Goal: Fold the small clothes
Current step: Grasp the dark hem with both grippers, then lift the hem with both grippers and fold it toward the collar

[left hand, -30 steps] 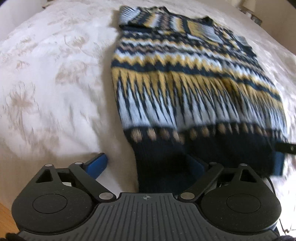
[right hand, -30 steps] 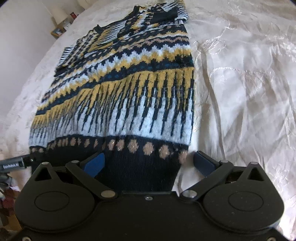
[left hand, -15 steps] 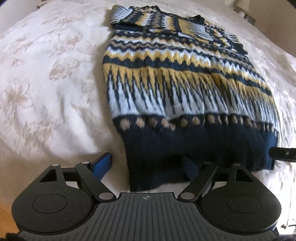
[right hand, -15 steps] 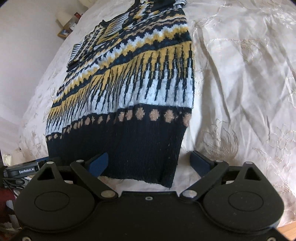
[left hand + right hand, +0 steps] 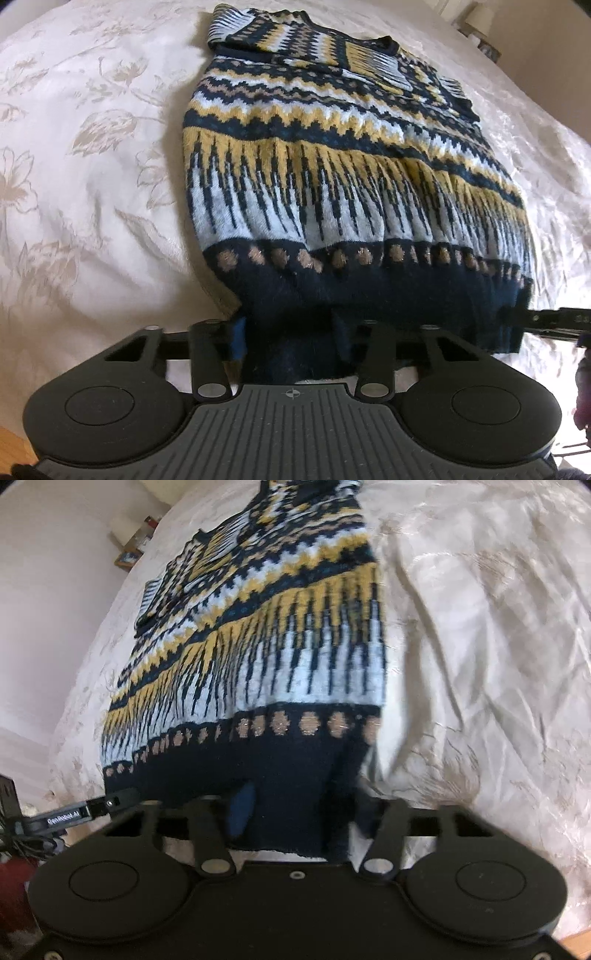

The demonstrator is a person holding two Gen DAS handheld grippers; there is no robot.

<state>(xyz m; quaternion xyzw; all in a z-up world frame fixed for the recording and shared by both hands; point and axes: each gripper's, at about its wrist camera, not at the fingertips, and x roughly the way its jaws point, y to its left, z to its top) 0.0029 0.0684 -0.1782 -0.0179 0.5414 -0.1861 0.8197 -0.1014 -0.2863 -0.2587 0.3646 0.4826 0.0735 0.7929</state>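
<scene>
A patterned knit sweater in navy, yellow and pale blue lies flat on a white bedspread, its sleeves folded in at the far end. My left gripper is shut on the left corner of the navy hem, which bunches up between its blue pads. My right gripper is shut on the right corner of the same hem. The hem is lifted slightly off the bed. The right gripper's finger shows at the right edge of the left wrist view, and the left one's at the left edge of the right wrist view.
The white floral bedspread spreads wide on both sides of the sweater. A bedside shelf with small items stands by the wall past the bed. Wooden floor shows at the bottom corner.
Both grippers moved forward onto the hem and closed from open onto its corners. The hem now bunches and lifts between the pads.
</scene>
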